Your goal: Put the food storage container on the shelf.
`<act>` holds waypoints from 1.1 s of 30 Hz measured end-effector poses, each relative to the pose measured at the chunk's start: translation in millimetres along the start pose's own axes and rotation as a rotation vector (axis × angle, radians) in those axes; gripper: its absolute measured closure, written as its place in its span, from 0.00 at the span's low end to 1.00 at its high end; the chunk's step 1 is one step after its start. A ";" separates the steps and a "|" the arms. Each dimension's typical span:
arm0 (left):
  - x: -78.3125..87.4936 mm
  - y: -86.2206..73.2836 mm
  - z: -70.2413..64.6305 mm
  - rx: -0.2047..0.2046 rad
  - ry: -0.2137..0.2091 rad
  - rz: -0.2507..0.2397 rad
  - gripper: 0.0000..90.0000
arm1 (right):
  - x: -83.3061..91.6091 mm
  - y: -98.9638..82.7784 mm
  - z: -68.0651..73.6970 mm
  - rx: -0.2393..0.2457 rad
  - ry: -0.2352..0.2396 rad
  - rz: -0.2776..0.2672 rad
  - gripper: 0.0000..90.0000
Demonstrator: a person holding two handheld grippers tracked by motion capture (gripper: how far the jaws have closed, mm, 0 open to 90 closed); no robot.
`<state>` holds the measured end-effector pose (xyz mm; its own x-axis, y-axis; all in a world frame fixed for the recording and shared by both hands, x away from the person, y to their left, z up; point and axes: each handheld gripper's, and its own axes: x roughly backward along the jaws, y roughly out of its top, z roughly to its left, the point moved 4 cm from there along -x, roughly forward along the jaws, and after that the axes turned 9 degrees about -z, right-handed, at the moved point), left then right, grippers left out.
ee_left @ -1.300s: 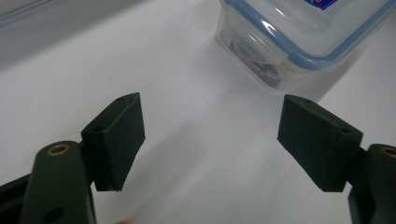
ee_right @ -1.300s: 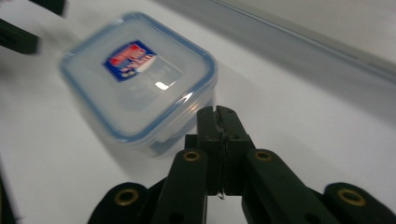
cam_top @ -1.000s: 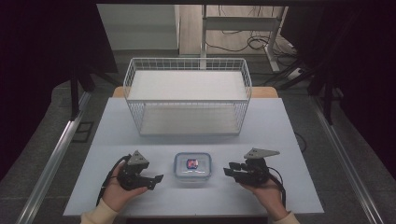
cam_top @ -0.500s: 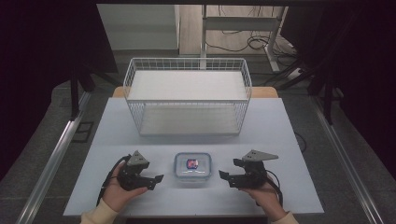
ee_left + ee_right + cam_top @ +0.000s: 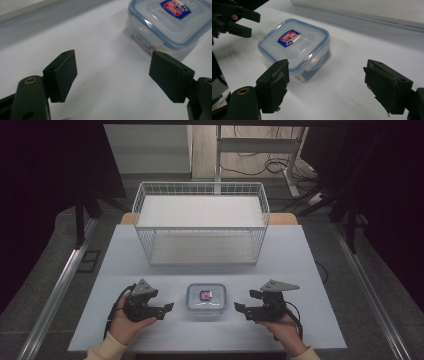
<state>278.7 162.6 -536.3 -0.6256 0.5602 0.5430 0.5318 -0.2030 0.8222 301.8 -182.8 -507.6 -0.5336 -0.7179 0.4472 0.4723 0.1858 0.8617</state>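
A small clear lidded container (image 5: 206,297) with a blue seal and a red-and-blue label stands near the table's front edge. My left gripper (image 5: 166,310) lies just left of it, pointing at it, open and apart from it. In the left gripper view the container (image 5: 172,22) sits beyond the open left gripper (image 5: 112,75), up and to the right. My right gripper (image 5: 243,301) lies just right of the container and is open; its jaws have just been opening with nothing between them. In the right gripper view the container (image 5: 294,47) stands ahead of the right gripper (image 5: 325,83), toward its left pad.
A white wire basket (image 5: 200,187) stands at the back middle of the pale table (image 5: 300,255). Dark floor and metal rails flank the table. The left gripper (image 5: 237,20) shows beyond the container in the right gripper view.
The right gripper's jaws have spread wider than a second ago. Both hands and the container have stayed where they were.
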 end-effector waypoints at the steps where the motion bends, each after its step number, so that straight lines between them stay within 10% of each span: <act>1: -0.4 0.1 0.6 0.004 0.002 -0.001 0.24 | -0.6 -0.3 0.8 -0.009 0.010 0.005 0.21; 6: -0.6 2.8 1.9 0.056 -0.007 -0.007 0.20 | -4.6 -0.5 3.9 -0.005 -0.013 0.011 0.20; 11: -1.4 14.2 3.1 0.197 -0.070 0.014 0.12 | -9.6 3.4 3.5 -0.073 0.011 0.038 0.22; 24: -37.7 42.3 0.4 0.354 -0.211 0.025 0.11 | -46.4 20.3 1.4 -0.229 0.078 0.080 0.18; 33: -56.4 29.8 -11.7 0.363 -0.258 0.094 0.15 | -58.9 10.3 6.6 -0.249 0.093 0.121 0.18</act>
<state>323.1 115.5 -540.5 -0.4272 0.7437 0.5142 0.7741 0.0070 0.6331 333.5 -134.1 -523.4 -0.4019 -0.7610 0.5093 0.6921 0.1118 0.7131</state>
